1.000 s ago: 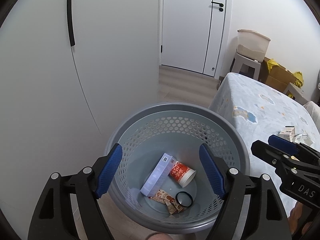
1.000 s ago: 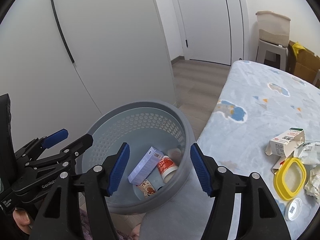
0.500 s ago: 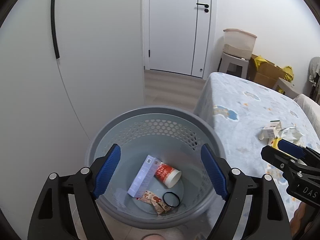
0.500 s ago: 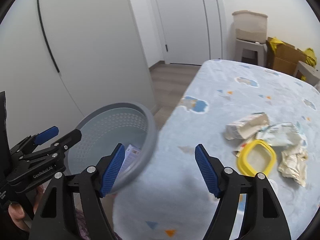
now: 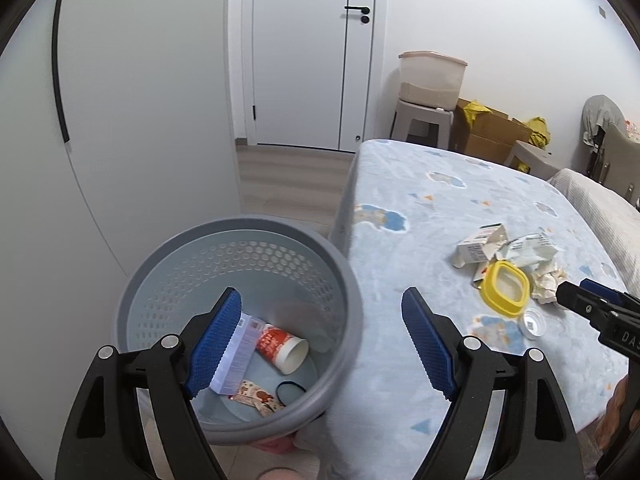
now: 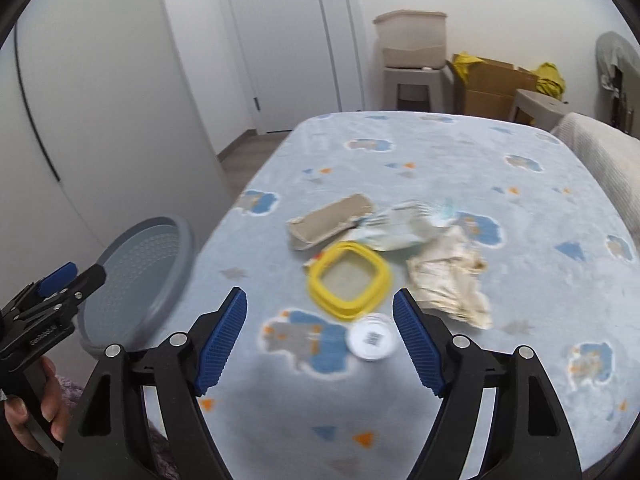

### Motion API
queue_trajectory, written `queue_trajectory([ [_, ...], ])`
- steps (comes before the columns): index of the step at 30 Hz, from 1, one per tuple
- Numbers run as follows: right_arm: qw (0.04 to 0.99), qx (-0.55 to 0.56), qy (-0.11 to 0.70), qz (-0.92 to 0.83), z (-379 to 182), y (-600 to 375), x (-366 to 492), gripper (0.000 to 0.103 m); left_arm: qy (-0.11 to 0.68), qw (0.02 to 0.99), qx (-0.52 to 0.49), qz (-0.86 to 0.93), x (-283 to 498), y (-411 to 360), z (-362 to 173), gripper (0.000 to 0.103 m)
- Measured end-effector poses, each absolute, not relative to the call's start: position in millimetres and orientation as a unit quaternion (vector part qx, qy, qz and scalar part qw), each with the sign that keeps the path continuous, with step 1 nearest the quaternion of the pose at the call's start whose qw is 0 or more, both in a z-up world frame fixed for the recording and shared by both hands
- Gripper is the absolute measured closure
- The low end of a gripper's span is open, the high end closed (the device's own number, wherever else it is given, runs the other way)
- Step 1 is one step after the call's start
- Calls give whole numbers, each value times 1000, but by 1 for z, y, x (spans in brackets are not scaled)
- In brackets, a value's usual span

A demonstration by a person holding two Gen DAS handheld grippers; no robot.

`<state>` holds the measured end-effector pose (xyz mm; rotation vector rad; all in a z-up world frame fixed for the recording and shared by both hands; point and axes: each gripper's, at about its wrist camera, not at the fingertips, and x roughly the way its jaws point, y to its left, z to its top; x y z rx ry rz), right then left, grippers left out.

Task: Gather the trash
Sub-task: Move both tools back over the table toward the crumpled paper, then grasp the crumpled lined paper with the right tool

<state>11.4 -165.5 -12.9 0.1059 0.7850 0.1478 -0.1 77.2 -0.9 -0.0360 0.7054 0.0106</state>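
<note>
Two tongs stood wide open and empty: the left gripper (image 5: 322,344) over the bin (image 5: 240,436) at lower left, the right gripper (image 6: 320,344) facing the bed (image 6: 520,144). Trash lay mid-frame there: crumpled paper (image 6: 448,276), carton (image 6: 332,220), yellow lid (image 6: 348,278), white cap (image 6: 372,338). Judging by this, a fresh pick was starting; next, the right should close on one piece.

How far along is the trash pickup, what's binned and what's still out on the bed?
Done: the grey basket already holds a box, a red cup, a wrapper and a black ring. In hand: nothing; the left gripper and right gripper are open. Left on the blanket: yellow lid, white cap, carton, crumpled papers.
</note>
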Motion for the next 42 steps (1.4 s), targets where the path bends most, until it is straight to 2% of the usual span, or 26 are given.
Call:
queue_trajectory([
  [11,911,59,408,15,-27,-230,22,27,359,932,-12,-44,2,31,-5,24],
  [31,884,54,464,19,-71,-244,87,27,388,919,5,-71,13,-13,-24,24],
  [34,879,54,473,19,-78,-245,91,30,391,918,4,-69,15,-17,-26,24],
  [36,877,51,478,18,-82,-245,92,38,394,917,1,-70,16,-18,-27,24],
  [42,880,45,472,24,-81,-245,88,48,397,915,2,-71,19,-25,-30,24],
])
